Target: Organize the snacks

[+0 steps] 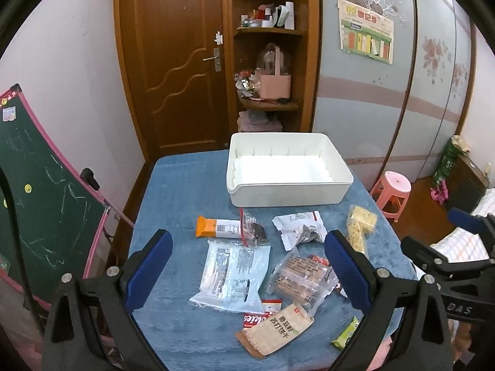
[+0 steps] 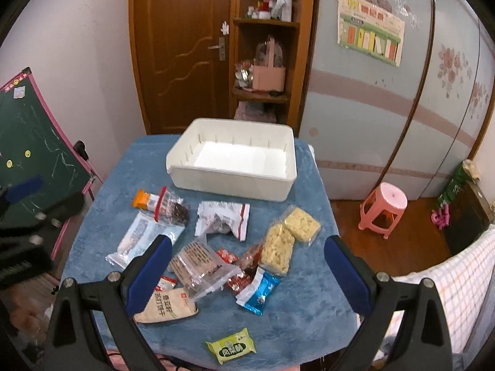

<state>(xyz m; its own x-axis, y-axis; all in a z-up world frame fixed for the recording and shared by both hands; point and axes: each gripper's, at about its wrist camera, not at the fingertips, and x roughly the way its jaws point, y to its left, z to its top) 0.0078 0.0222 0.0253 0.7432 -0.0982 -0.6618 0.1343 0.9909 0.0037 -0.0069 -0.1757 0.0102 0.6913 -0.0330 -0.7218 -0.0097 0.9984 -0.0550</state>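
Blue-padded and spread wide, both of my grippers hang above the near edge of the table with nothing between their fingers. My left gripper (image 1: 247,273) frames the left and middle of the snack pile; my right gripper (image 2: 247,273) frames the middle and right of it.

Outward from the right gripper, at about 12 o'clock and close ahead, lies the blue foil packet (image 2: 258,292), and just beyond it the pair of yellow puffed-rice bars (image 2: 287,238), their long axis running from about 7 o'clock to 1 o'clock. Nearer me, at 6 o'clock, sits the green pastry packet (image 2: 231,344), well apart from the rest.

Outward from the left gripper, at 12 o'clock, is the clear flat packet (image 1: 233,270), long axis nearly fore-and-aft; beyond it the orange-ended bar (image 1: 216,228) lies crosswise.

Farthest out, at 12 o'clock from the left gripper and about 11 o'clock from the right, stands the white bin (image 1: 289,171), holding nothing, on the blue tablecloth (image 1: 173,185).

Judgement: sorting has not begun. The rice bars and foil packet fall to the right gripper, the flat packet and bar to the left. The rice bars' slant calls for a wrist turn before closing.
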